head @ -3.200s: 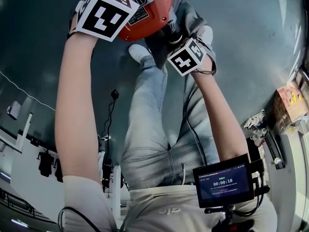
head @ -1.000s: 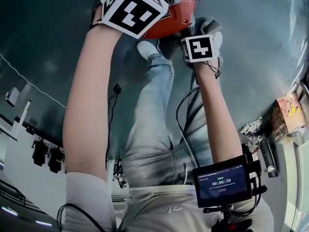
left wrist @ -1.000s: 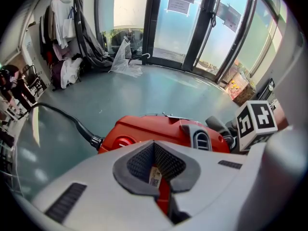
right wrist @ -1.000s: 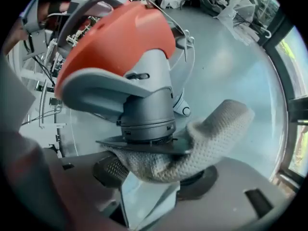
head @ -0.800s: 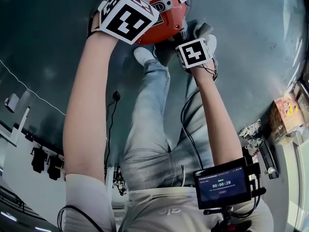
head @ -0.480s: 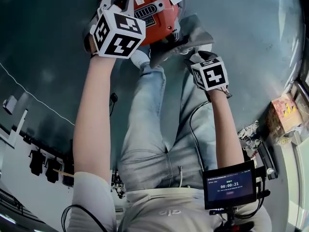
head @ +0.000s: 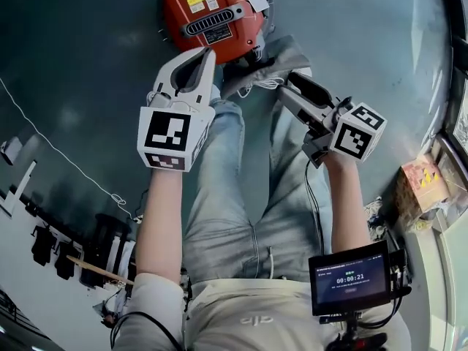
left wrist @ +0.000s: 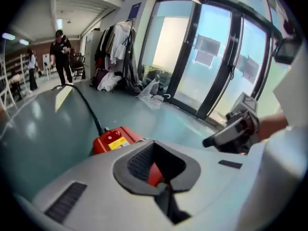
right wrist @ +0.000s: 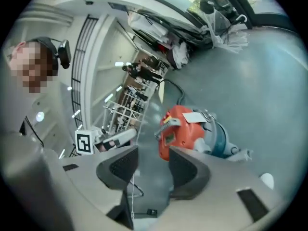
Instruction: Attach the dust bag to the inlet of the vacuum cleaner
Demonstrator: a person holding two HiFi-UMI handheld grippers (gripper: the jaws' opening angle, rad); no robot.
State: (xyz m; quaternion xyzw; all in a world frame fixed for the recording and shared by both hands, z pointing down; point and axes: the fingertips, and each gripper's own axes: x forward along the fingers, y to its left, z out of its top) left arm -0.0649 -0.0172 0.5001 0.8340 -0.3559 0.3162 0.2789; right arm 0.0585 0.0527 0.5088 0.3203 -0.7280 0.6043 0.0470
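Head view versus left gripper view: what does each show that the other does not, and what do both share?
Only the head view: the wearer's jeans, the timer screen, the grey bag by the vacuum, a box. Only the left gripper view: hung clothes, a person standing far off. Both: the vacuum, the shut left claw, and the right claw, open and empty, its jaws just closed a little.

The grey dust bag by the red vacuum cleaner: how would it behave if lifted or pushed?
Probably floppy: the dust bag lies creased and slumped on the floor. Likely light, since it looks flat and unfilled. A push would probably crumple it against the vacuum cleaner rather than slide it.
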